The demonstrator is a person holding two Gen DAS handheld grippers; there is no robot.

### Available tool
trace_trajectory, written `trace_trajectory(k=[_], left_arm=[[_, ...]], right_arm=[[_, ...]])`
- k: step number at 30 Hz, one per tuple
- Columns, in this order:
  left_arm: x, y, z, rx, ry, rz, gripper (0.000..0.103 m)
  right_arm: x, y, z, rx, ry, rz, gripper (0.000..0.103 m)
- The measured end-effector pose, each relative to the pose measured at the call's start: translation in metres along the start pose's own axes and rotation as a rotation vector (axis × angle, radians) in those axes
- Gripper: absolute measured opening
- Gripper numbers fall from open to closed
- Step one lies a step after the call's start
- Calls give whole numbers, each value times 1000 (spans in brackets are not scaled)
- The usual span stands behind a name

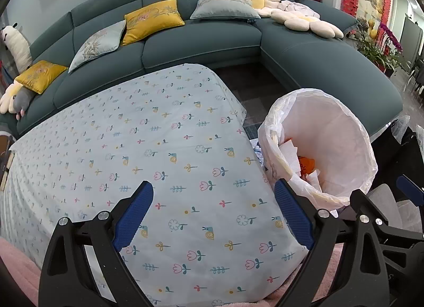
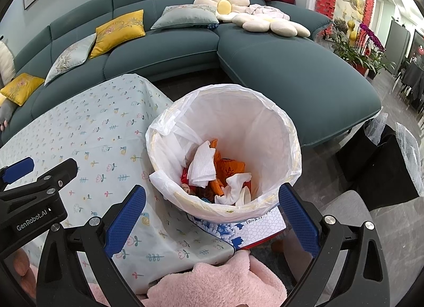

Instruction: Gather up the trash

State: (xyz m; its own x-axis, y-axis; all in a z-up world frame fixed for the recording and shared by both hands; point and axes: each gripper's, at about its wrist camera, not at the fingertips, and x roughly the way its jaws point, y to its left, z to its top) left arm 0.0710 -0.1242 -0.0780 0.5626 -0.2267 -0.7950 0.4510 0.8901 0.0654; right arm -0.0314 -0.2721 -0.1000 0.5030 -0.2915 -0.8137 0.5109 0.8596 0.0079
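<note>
Left gripper [image 1: 214, 213]: jaws spread wide, nothing between them, held over the surface [image 1: 137, 148] with its floral tablecloth. Right gripper [image 2: 212, 216]: jaws released too, empty, above the near rim of the trash bin [image 2: 288, 132]. Bin has a white plastic liner [image 2: 164, 124] and stands just beside the surface's corner, on a blue-and-white patterned box [image 2: 267, 223], maybe a carton. Inside the bin: crumpled white tissues [image 2: 202, 165] and orange wrappers [image 2: 228, 167]. Pink fleece [image 2: 217, 280] at bottom edge. Teal sectional sofa [image 1: 201, 44] behind with cushions.
</note>
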Motion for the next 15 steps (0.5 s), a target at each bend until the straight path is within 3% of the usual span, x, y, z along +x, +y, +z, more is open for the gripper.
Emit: trace_trajectory(k=[15], left_arm=[[2,2,0,-2,6,-21,88]], right_arm=[[0,0,1,0,2,-1,96]])
